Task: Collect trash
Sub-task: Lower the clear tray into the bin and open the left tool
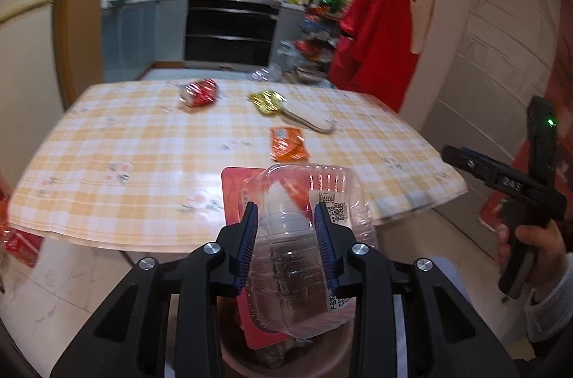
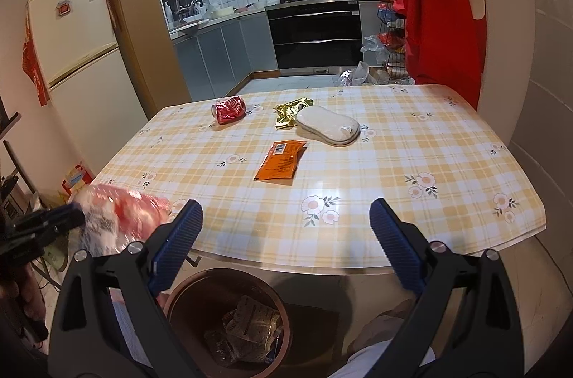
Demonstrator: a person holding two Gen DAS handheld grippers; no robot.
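My left gripper (image 1: 286, 217) is shut on a clear plastic clamshell box (image 1: 304, 256) with a red card behind it, held above a brown trash bin (image 1: 286, 363). In the right wrist view the box (image 2: 118, 217) is a blur at the left. My right gripper (image 2: 284, 217) is open and empty over the table's near edge, above the bin (image 2: 186, 299), which holds crumpled wrappers. On the checked tablecloth (image 2: 394, 163) lie a crushed red can (image 2: 229, 109), a gold wrapper (image 2: 290, 111) and an orange packet (image 2: 281, 161).
A grey-white oval pad (image 2: 329, 125) lies beside the gold wrapper. A red garment (image 2: 437, 2) hangs at the right by the wall. A fridge (image 2: 71, 48) stands at the left. The kitchen with its oven (image 2: 315, 34) lies beyond the table.
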